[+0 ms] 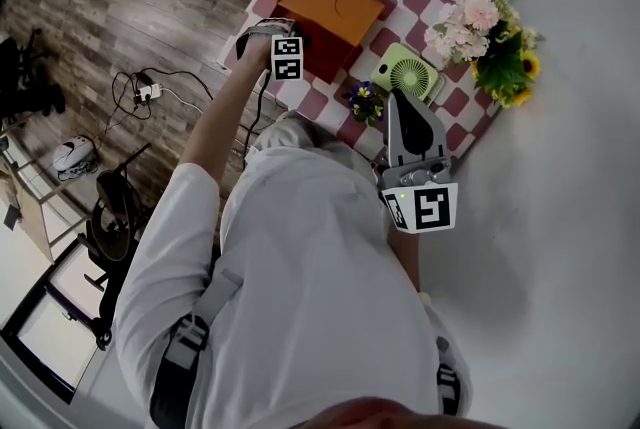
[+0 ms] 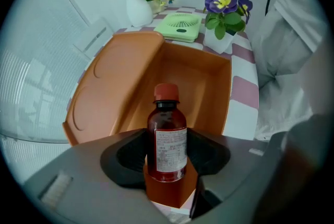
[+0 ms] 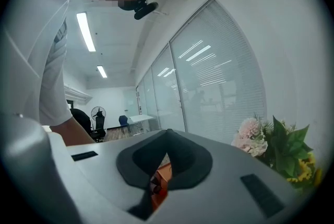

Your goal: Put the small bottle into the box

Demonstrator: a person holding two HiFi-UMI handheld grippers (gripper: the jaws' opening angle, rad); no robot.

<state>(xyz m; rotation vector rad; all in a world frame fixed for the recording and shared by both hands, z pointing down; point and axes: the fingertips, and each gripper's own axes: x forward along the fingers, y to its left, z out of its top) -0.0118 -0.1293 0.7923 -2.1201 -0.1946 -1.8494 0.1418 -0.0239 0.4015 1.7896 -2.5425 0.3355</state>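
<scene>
Bottle's still in the claw, right at the open box

The left gripper is pinching the small brown glass bottle with the red cap and white label by its sides. It's upright, over the near corner of the open orange plastic box, whose lid is flipped out to the left. Can't tell if the bottle's bottom touches the rim. The right gripper is off to the right, near the person's body, jaws pressed together on nothing. On the red-and-white checked tablecloth past the box there's a flat light-green fan, a little white pot of purple pansies and, farther left, a white vase of flowers.
</scene>
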